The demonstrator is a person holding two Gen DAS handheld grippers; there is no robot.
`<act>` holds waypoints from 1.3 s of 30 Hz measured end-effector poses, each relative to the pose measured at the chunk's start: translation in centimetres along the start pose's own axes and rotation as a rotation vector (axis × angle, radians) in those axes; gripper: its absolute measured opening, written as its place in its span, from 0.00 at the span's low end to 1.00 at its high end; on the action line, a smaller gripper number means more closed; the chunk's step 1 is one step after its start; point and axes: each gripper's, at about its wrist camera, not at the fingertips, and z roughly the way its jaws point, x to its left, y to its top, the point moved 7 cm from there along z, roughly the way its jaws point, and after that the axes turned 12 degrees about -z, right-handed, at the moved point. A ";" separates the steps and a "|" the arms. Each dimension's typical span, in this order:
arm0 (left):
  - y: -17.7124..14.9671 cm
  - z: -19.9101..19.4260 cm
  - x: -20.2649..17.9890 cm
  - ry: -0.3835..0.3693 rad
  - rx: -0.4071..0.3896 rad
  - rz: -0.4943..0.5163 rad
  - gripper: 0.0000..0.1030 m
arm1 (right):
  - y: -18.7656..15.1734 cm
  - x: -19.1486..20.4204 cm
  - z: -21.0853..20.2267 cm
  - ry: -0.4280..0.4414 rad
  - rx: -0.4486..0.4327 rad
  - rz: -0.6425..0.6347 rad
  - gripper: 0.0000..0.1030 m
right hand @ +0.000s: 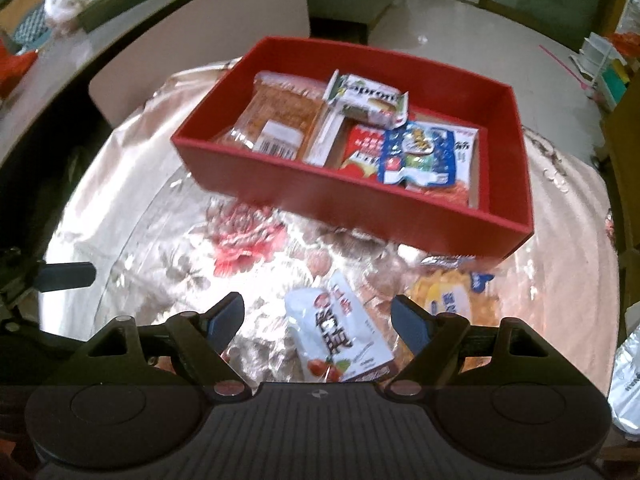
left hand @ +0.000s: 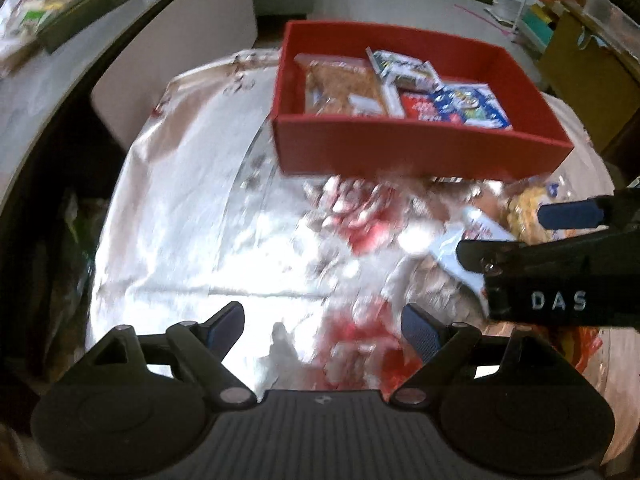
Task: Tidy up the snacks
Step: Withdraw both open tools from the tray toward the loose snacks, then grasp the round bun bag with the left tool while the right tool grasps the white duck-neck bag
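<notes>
Red box (right hand: 360, 208) ahead of both grippers, snack packets inside, white packet (right hand: 340, 336) between right gripper's (right hand: 318, 320) open jaws, untouched, lower end hidden, left gripper (left hand: 322, 326) open over blurred tablecloth (left hand: 180, 208).

Both cameras ride their grippers, angled steeply down at the table from close above. Left wrist view looks past the left gripper (left hand: 323, 330) onto the flowered tablecloth (left hand: 180, 220), red box (left hand: 420, 156) ahead and right. Right wrist view looks past the right gripper (right hand: 318, 318), red box (right hand: 360, 208) straight ahead. Shared: box, cloth, each other's fingers at frame edges.
</notes>
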 end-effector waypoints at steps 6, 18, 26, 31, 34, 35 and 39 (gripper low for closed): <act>-1.8 -0.3 2.3 0.022 0.023 -0.051 0.78 | -0.5 0.8 0.6 0.001 0.031 -0.033 0.83; -5.1 0.8 4.0 0.001 0.126 -0.168 0.78 | -1.3 0.7 3.4 -0.006 0.119 -0.087 0.84; -6.3 2.6 3.9 0.034 0.180 -0.177 0.78 | -1.8 1.3 4.6 -0.019 0.145 -0.134 0.85; -6.6 3.1 4.1 0.048 0.178 -0.177 0.72 | -2.7 1.9 5.0 -0.002 0.172 -0.148 0.71; -6.3 3.1 4.1 0.048 0.164 -0.175 0.70 | -2.9 1.9 4.5 0.020 0.162 -0.128 0.70; -6.1 3.2 4.0 0.050 0.159 -0.175 0.70 | -2.9 1.9 4.2 0.020 0.155 -0.122 0.70; -5.6 3.2 3.9 0.054 0.143 -0.163 0.66 | -3.0 2.1 3.4 0.029 0.137 -0.107 0.70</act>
